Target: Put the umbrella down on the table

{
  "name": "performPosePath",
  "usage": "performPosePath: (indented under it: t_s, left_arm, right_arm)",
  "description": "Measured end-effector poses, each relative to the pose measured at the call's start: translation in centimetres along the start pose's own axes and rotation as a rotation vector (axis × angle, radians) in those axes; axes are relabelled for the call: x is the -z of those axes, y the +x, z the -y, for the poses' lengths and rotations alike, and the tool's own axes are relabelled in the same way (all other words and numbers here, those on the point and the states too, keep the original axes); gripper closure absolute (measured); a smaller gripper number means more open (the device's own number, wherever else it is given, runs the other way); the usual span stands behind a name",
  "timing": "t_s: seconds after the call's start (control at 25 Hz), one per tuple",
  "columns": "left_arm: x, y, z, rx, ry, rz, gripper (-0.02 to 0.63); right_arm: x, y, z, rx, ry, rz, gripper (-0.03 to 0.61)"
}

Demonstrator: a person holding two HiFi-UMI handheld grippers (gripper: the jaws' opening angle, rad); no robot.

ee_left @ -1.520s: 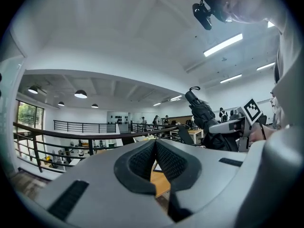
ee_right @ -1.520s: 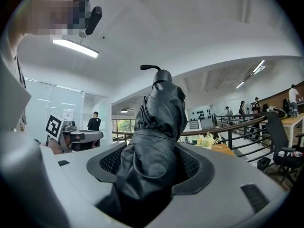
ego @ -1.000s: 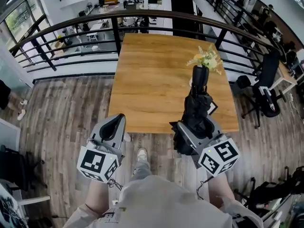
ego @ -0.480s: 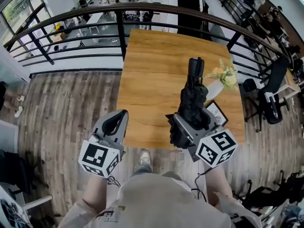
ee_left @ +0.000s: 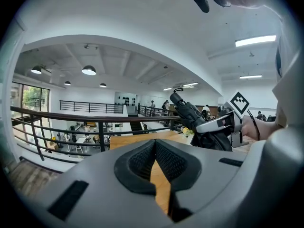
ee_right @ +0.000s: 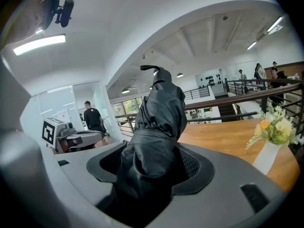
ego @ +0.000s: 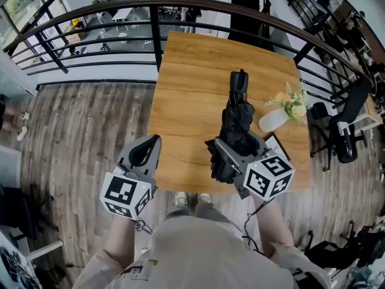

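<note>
A black folded umbrella [ego: 236, 110] is clamped in my right gripper [ego: 236, 152], which is shut on its lower part. The umbrella's strapped end points away from me over the wooden table [ego: 186, 89], and I cannot tell whether it touches the top. In the right gripper view the umbrella [ee_right: 159, 122] fills the space between the jaws of the right gripper [ee_right: 152, 167]. My left gripper [ego: 146, 152] hangs at the table's near edge, shut and holding nothing. The left gripper view shows the left gripper [ee_left: 155, 163] pads closed together, with the umbrella [ee_left: 190, 113] off to the right.
A white vase of yellow flowers [ego: 274, 120] stands on the table's right side, close beside the umbrella, with a small framed card [ego: 278, 144] near it. A black railing [ego: 150, 17] runs behind the table. An office chair [ego: 343, 131] stands to the right.
The right gripper and umbrella have moved left, away from the vase, and farther over the table. The left gripper has barely moved.
</note>
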State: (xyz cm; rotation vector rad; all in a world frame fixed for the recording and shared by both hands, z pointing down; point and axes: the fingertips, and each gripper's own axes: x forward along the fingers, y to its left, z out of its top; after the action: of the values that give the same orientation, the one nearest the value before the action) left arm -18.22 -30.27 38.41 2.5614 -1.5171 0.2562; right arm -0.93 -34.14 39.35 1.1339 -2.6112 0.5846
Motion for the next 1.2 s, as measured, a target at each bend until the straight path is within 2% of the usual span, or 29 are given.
performPosePath:
  t_s: [0.36, 0.48, 0.6, 0.76, 0.92, 1.08, 1.2]
  left_arm:
    - [1.9, 3.9, -3.3, -0.080, -0.022, -0.065, 0.597]
    - [2.7, 5.9, -4.2, -0.073, -0.031, -0.098, 0.597]
    - [3.8, 6.9, -3.1, -0.061, -0.012, -0.139, 0.597]
    - [5.5, 8.0, -2.1, -0.075, -0.019, -0.171, 0.597]
    - [7.9, 9.9, -4.1, -0.094, -0.061, -0.217, 0.597]
    - [11.0, 11.8, -5.2, -0.098, -0.104, -0.275, 0.597]
    - [13.6, 13.2, -6.1, -0.091, -0.151, -0.316, 0.597]
  right_arm:
    - [0.9, 7.2, 3.0, -0.068, 0.045, -0.107, 0.269]
    - [1.3, 11.2, 4.2, -0.076, 0.056, -0.148, 0.268]
    - [2.4, 13.7, 5.1, -0.079, 0.052, -0.185, 0.268]
    - [4.6, 15.7, 6.5, -0.063, 0.061, -0.230, 0.268]
    - [7.0, 19.4, 7.9, -0.042, 0.063, -0.298, 0.268]
    - [10.9, 22.7, 8.7, -0.049, 0.020, -0.377, 0.268]
    - [14.2, 25.7, 10.0, -0.021, 0.044, -0.442, 0.268]
